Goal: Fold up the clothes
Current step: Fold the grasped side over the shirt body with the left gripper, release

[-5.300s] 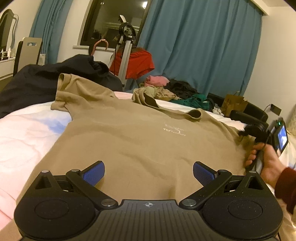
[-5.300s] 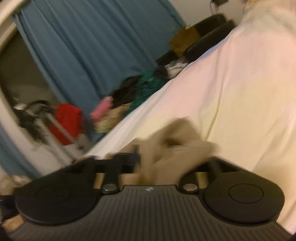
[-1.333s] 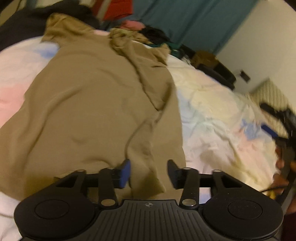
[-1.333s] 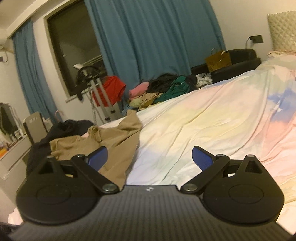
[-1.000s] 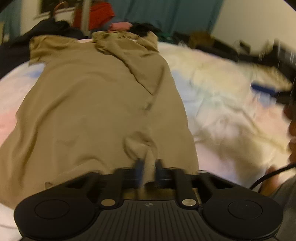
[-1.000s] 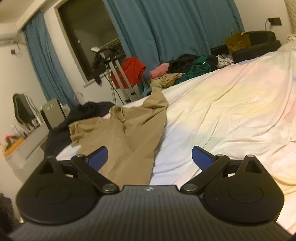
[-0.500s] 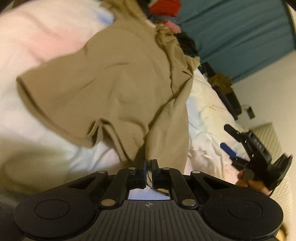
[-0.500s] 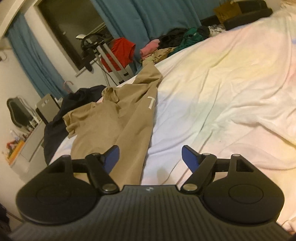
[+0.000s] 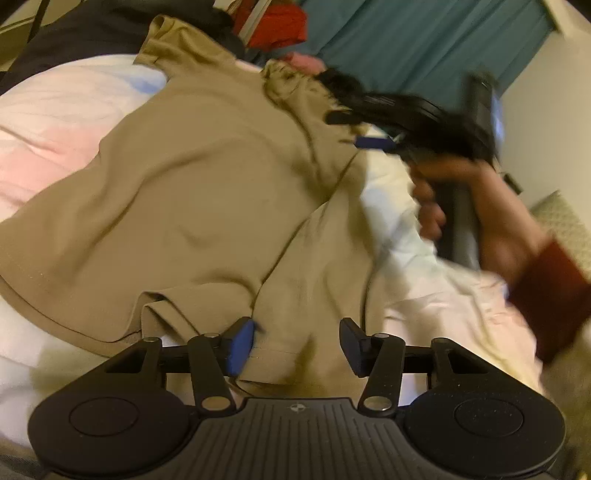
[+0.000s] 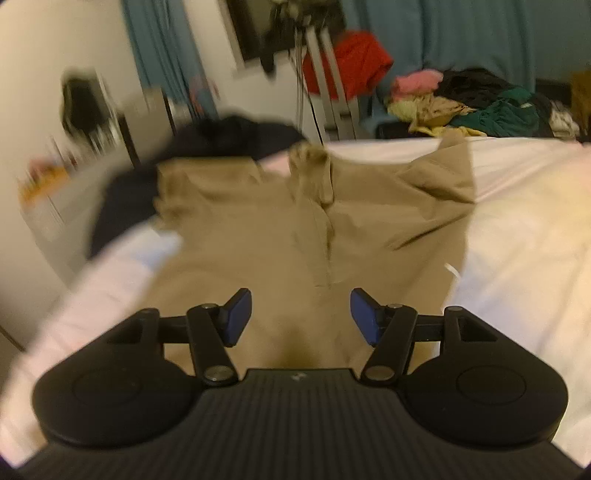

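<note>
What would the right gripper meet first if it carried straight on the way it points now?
Most likely the tan shirt spread on the bed: the right gripper, jaws apart with nothing between them, angles down at it. Blur leaves the depth unclear.

The left wrist view looks down and forward along the left gripper [image 9: 295,345] from just above the near hem of the tan T-shirt [image 9: 192,192], close to the cloth, and faces up the bed [image 9: 51,110] toward the teal curtain [image 9: 417,40]. At its right side it takes in the right gripper [image 9: 369,129], blurred, and the hand [image 9: 476,206] that carries it. The right wrist view looks along the right gripper [image 10: 301,317] from above the same T-shirt [image 10: 258,240], facing the shirt's collar end and the clothes pile [image 10: 472,103] by the wall. Both views share the T-shirt, the bed [image 10: 524,229] and the red garment [image 9: 280,22] [image 10: 351,59].
</note>
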{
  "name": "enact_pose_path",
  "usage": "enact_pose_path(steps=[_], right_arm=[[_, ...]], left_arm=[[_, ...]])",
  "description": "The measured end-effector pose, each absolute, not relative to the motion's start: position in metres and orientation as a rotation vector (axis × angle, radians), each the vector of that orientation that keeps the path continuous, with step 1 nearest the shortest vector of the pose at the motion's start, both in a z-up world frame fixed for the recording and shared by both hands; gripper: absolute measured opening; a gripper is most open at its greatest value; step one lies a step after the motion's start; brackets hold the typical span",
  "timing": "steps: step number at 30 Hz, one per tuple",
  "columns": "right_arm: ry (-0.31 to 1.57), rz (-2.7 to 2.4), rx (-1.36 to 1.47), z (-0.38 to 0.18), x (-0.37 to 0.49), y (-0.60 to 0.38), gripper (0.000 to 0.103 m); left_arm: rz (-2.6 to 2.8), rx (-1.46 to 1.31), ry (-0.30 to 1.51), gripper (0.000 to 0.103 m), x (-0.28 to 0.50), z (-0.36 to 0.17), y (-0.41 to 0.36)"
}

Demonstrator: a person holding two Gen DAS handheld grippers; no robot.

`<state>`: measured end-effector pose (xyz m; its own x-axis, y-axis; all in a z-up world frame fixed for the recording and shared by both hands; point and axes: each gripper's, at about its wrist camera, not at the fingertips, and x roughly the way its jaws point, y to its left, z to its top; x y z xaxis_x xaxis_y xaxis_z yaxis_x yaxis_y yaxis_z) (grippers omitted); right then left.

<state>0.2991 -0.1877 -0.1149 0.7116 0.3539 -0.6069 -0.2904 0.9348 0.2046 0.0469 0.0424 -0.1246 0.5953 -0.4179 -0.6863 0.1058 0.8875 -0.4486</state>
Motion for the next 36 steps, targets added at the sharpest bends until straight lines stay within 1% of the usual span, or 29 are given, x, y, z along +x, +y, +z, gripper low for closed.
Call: enact_pose_path(steps=[1, 2, 3, 5, 7, 8, 9, 14, 19, 20, 22, 23, 24, 25, 26, 27, 29, 32, 36], right_arm=[[0.716, 0.340, 0.061, -0.122, 0.312, -0.179, 0.062], [0.739, 0.313, 0.016, -0.130, 0.322, -0.171, 0.054], [0.762, 0.278, -0.035, -0.139, 0.331, -0.163, 0.044], [0.797, 0.213, -0.091, -0.151, 0.343, -0.155, 0.037], [0.776, 0.193, -0.076, -0.147, 0.343, -0.154, 0.022], [0.760, 0.184, -0.067, -0.143, 0.342, -0.153, 0.012], [0.745, 0.175, -0.058, -0.139, 0.341, -0.153, 0.010], [0.609, 0.140, 0.057, -0.106, 0.339, -0.166, 0.009], [0.613, 0.120, 0.094, -0.105, 0.361, -0.166, 0.010], [0.620, 0.112, 0.096, -0.108, 0.364, -0.166, 0.011], [0.625, 0.094, 0.112, -0.112, 0.368, -0.169, 0.013], [0.630, 0.091, 0.123, -0.113, 0.368, -0.170, 0.014], [0.638, 0.093, 0.137, -0.113, 0.366, -0.172, 0.031], [0.637, 0.094, 0.147, -0.112, 0.363, -0.173, 0.044], [0.622, 0.094, 0.155, -0.108, 0.357, -0.174, 0.072], [0.595, 0.094, 0.171, -0.102, 0.349, -0.177, 0.089], [0.561, 0.110, 0.201, -0.086, 0.330, -0.185, 0.087], [0.522, 0.136, 0.231, -0.063, 0.300, -0.194, 0.087], [0.462, 0.136, 0.203, -0.038, 0.242, -0.201, 0.087]], left_arm=[[-0.302, -0.393, 0.898, 0.042, 0.049, -0.128, 0.043], [-0.292, -0.407, 0.907, 0.031, 0.050, -0.130, 0.044], [-0.290, -0.434, 0.910, 0.019, 0.052, -0.133, 0.048], [-0.311, -0.497, 0.903, 0.012, 0.052, -0.137, 0.058], [-0.337, -0.545, 0.888, 0.009, 0.050, -0.137, 0.065], [-0.355, -0.559, 0.874, 0.008, 0.046, -0.135, 0.067], [-0.372, -0.572, 0.860, 0.007, 0.041, -0.133, 0.070], [-0.432, -0.600, 0.794, 0.006, 0.019, -0.123, 0.083], [-0.381, -0.586, 0.792, 0.007, 0.014, -0.125, 0.090], [-0.366, -0.568, 0.794, 0.008, 0.015, -0.125, 0.088], [-0.345, -0.527, 0.796, 0.018, 0.017, -0.123, 0.084], [-0.333, -0.504, 0.795, 0.034, 0.018, -0.121, 0.082], [-0.315, -0.474, 0.780, 0.051, 0.018, -0.118, 0.081], [-0.295, -0.438, 0.752, 0.056, 0.018, -0.113, 0.078], [-0.273, -0.395, 0.722, 0.065, 0.019, -0.110, 0.075], [-0.245, -0.344, 0.692, 0.071, 0.021, -0.106, 0.071], [-0.193, -0.263, 0.642, 0.079, 0.017, -0.097, 0.064], [-0.176, -0.230, 0.600, 0.082, 0.012, -0.089, 0.059], [-0.175, -0.212, 0.553, 0.084, -0.001, -0.073, 0.051]])
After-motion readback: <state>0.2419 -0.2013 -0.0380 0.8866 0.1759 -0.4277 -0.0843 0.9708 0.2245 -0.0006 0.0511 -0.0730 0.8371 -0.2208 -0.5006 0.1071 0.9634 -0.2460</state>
